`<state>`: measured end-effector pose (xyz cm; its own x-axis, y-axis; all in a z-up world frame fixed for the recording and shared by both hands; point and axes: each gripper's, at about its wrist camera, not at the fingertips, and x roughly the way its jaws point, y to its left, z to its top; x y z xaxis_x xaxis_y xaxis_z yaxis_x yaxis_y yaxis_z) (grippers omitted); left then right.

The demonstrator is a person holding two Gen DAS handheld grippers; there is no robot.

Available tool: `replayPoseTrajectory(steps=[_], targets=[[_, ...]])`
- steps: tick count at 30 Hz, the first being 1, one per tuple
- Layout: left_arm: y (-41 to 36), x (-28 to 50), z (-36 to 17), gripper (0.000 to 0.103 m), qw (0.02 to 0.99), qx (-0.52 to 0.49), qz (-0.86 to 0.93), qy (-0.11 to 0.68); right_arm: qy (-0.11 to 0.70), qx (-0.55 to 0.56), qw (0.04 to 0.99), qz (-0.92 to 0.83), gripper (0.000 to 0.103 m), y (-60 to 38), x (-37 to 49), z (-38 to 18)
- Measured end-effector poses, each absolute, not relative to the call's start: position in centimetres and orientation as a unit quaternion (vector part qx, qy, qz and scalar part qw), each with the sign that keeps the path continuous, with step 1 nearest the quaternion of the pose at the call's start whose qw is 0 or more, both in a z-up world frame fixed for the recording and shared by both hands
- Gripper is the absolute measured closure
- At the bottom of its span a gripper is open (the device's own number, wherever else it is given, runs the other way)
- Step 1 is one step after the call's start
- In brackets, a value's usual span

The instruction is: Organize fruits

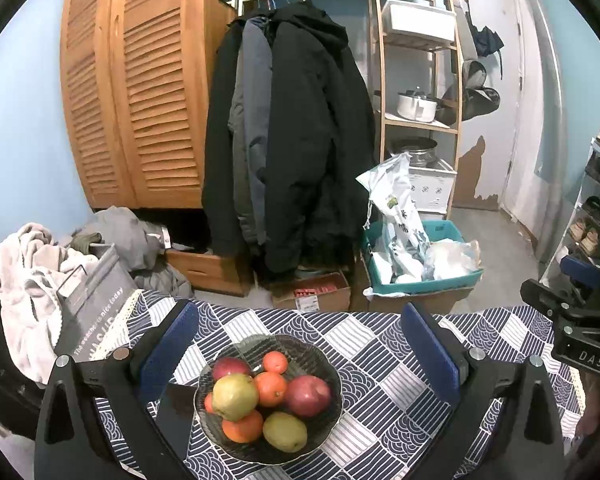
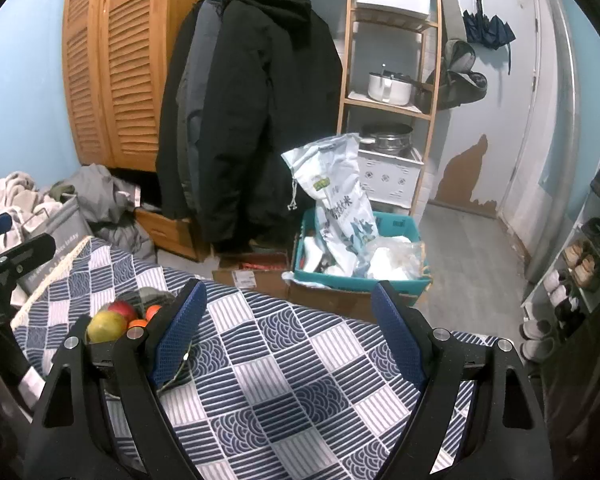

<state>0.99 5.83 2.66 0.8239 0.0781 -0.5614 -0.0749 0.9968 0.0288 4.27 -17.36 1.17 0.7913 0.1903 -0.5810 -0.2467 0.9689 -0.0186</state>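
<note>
The left gripper hangs with its blue-padded jaws spread wide and holding nothing, and between them, toward 6 o'clock in its view, sits the dark ribbed glass bowl with the fruit heaped inside: two red apples, two yellow-green pears and several small oranges, all touching one another. The right gripper likewise has its jaws spread and empty, over a bare stretch of the navy-and-white patterned tablecloth that covers the surface; from there the bowl lies at about 9 o'clock, half hidden behind the left jaw. All the fruit in view already lies gathered in the bowl, which would fit either a heap waiting to be sorted out or one just collected, so the pictures do not settle which stage this is. If a piece is to be lifted, it would be wise to take one from the top of the pile, closing across its widest part and gently, since round fruit rolls and its neighbours may shift. As for writing, the grey fabric bag at 9 o'clock reads "The weather is nice today" as far as can be made out, the other gripper's body at 3 o'clock shows "DAS", and the white sack in the teal crate bears Chinese characters too small to read surely.
</note>
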Motion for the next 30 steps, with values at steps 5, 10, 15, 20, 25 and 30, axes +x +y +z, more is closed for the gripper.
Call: replayPoseTrajectory(steps=[5, 10, 15, 20, 25, 30], targets=[[5.65, 0.88, 2.64, 0.001, 0.955, 0.002, 0.039, 0.295, 0.301, -0.047, 0.945, 0.116, 0.02, -17.38, 4.25, 1.19], [5.62, 0.92, 2.57, 0.001, 0.954, 0.002, 0.039, 0.296, 0.302, -0.047, 0.945, 0.116, 0.02, -17.38, 4.23, 1.19], [5.59, 0.96, 2.54, 0.001, 0.954, 0.002, 0.038, 0.296, 0.302, -0.048, 0.945, 0.116, 0.02, -17.34, 4.23, 1.21], [5.45, 0.95, 2.58, 0.001, 0.954, 0.003, 0.036, 0.298, 0.301, -0.048, 0.945, 0.115, 0.02, -17.52, 4.25, 1.2], [5.14, 0.9, 2.52, 0.001, 0.954, 0.004, 0.034, 0.296, 0.302, -0.048, 0.945, 0.115, 0.02, -17.47, 4.25, 1.19], [5.08, 0.9, 2.57, 0.001, 0.955, 0.003, 0.034, 0.296, 0.301, -0.048, 0.945, 0.115, 0.02, -17.77, 4.28, 1.21]])
